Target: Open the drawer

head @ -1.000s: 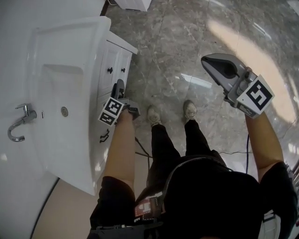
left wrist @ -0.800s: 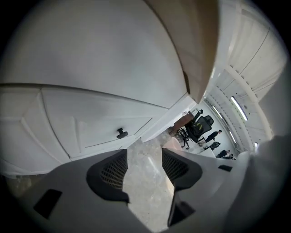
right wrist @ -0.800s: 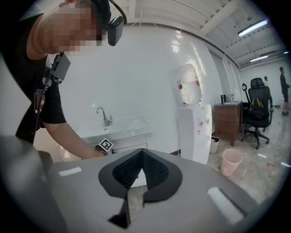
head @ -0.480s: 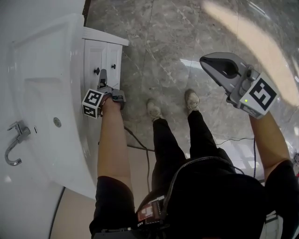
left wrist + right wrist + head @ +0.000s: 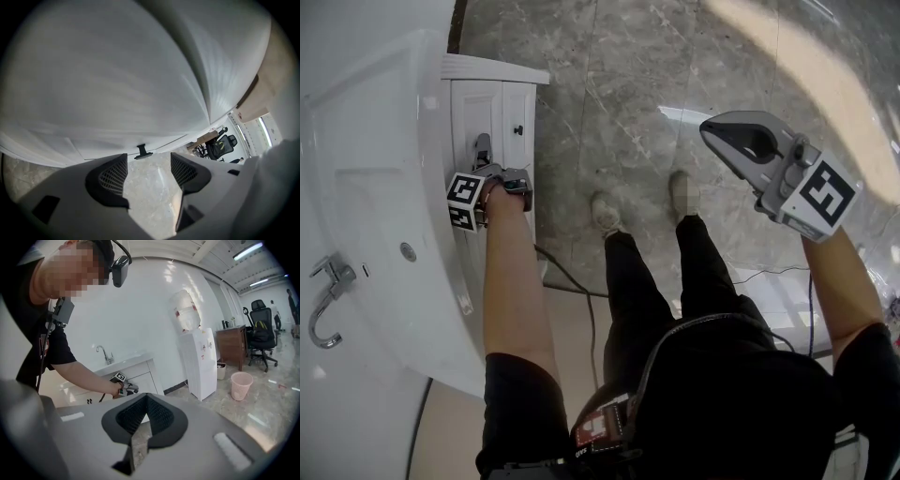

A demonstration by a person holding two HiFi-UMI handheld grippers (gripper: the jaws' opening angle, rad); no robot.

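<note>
A white vanity cabinet (image 5: 502, 103) stands at the left of the head view, its front facing the floor side. My left gripper (image 5: 481, 148) reaches down against that front. In the left gripper view its jaws (image 5: 147, 161) stand open, and a small black handle (image 5: 142, 152) on the white drawer front (image 5: 108, 93) sits just beyond the tips, with nothing between the pads. A black knob (image 5: 517, 130) shows on a cabinet door. My right gripper (image 5: 741, 141) hangs in the air over the floor, far from the cabinet. In its own view the right gripper (image 5: 146, 401) is shut on nothing.
A white sink (image 5: 384, 216) with a chrome tap (image 5: 326, 300) tops the cabinet. A black cable (image 5: 572, 281) runs across the grey marble floor by the person's shoes (image 5: 605, 214). A water dispenser (image 5: 199, 357), pink bin (image 5: 242, 384) and office chair (image 5: 262, 331) stand further off.
My left gripper has dropped lower along the cabinet front, past the sink's rim. The right gripper has sunk a little and stays shut.
</note>
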